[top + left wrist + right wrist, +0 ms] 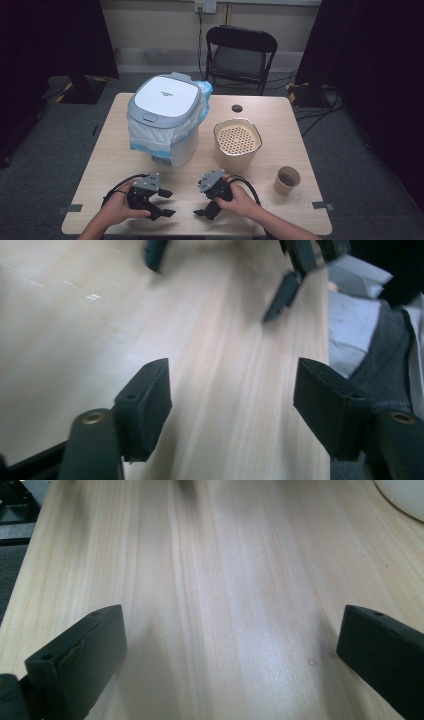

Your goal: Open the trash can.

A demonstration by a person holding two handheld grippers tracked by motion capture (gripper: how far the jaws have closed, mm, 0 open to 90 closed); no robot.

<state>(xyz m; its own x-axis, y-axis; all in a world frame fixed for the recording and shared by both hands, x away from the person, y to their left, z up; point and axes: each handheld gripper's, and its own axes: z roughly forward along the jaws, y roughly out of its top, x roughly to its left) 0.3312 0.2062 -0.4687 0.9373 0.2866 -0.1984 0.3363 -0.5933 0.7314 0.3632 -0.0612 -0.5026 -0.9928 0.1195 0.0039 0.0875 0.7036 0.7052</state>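
Resting near the table's (115, 150) near edge, left gripper (161, 202) and right gripper (201, 199) gape empty, seemingly before any reach toward the lidded bin (165, 117).

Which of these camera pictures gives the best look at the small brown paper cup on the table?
The high view: the small brown paper cup stands whole and unblocked near the wooden table's right front corner, with something dark inside. The left gripper view looks across bare tabletop toward the other gripper; the right gripper view looks along bare wood with a pale rounded edge at its top corner.
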